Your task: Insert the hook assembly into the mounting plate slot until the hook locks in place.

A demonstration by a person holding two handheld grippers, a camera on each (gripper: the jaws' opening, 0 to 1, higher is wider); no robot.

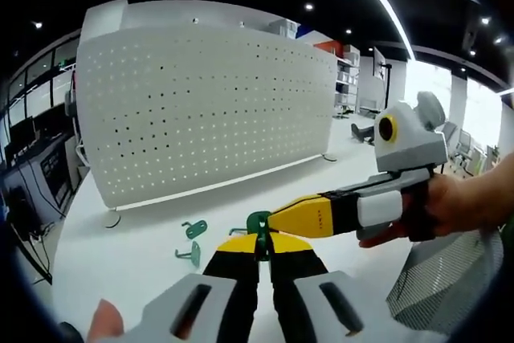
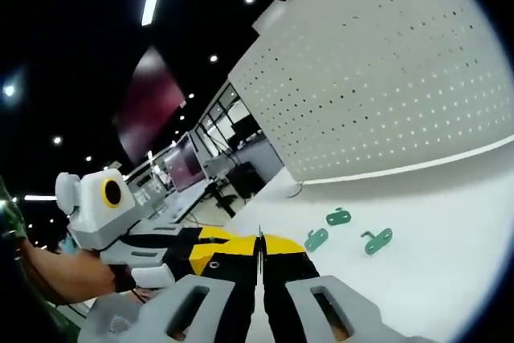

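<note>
Small green metal hook (image 1: 258, 222): pinched in closed left tongs (image 1: 259, 240), right tongs (image 1: 277, 221) touching it from right; right tongs' grip can't tell. White perforated pegboard (image 1: 209, 110) upright ahead, across desk (image 1: 120, 255)

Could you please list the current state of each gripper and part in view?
left gripper: shut on green hook piece
right gripper: shut, tip touching that piece
pegboard: upright on table, no hooks mounted
loose green hooks: lying on table
</note>
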